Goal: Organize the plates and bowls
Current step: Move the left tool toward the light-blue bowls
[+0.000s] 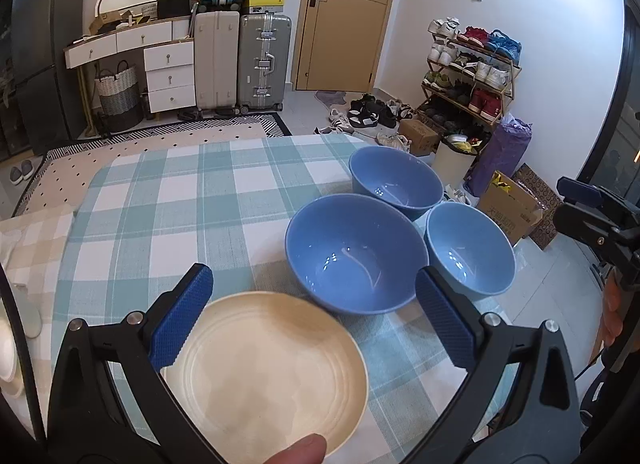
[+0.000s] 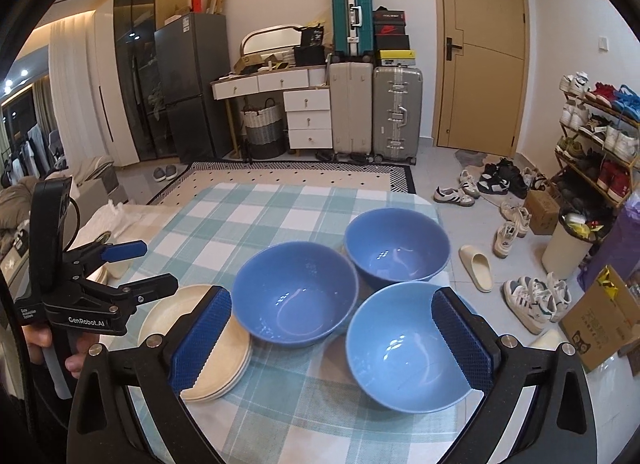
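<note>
**Both grippers spread wide above the bowls and plates**

The left gripper (image 1: pixel 314 320) has its fingers (image 1: pixel 180 320) spread wide and released, holding nothing. Below it lies the stack of cream plates (image 1: pixel 272 376), near the front of the worktop (image 1: pixel 160 200); one blue pad overlaps the stack's rim in the left wrist view, though contact cannot be told.

The right gripper (image 2: pixel 332 340) also stands fully released, its fingers (image 2: pixel 464 336) wide apart and empty. Seen between them is the near blue bowl (image 2: pixel 400 348), by the worktop's right edge.

Three blue bowls cluster on the right half of the checked cloth: the middle bowl (image 2: pixel 296 296) just beside the plates, the far bowl (image 2: pixel 394 244) near the far right corner, the near bowl close to both. Whether the bowls touch each other cannot be told.

The left and far parts of the worktop are bare cloth. Past the right edge the floor holds scattered shoes (image 2: pixel 532 300) and a cardboard box (image 2: pixel 604 324).
</note>
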A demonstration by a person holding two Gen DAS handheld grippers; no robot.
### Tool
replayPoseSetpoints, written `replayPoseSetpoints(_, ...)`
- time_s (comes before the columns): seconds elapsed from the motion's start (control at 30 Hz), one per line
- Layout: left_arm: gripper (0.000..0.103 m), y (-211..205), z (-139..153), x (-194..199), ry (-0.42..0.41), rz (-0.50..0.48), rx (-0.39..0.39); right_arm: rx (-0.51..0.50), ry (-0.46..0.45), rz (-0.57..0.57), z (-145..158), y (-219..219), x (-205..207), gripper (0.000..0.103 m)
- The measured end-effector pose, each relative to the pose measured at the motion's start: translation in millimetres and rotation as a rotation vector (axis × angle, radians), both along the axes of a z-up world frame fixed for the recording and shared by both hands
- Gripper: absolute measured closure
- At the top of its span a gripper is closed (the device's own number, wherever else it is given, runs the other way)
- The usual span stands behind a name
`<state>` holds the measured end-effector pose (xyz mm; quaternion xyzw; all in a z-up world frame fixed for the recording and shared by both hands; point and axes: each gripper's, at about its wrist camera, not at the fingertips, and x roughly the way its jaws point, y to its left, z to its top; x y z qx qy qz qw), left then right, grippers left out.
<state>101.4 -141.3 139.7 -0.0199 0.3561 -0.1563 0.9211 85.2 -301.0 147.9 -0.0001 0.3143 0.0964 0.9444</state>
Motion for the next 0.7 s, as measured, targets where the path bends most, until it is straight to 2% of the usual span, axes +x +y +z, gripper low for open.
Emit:
replayPoseSetpoints(0.27,0.002,-20,6,36,0.003,-0.014,0.010,0.025,0.012,-0.071,2,-31,21,0.001)
replayPoseSetpoints(0.7,0.002,-48,6,86,0.021,-0.050,0.043,0.031,0.046,-0.117,-4,-52,64,0.001)
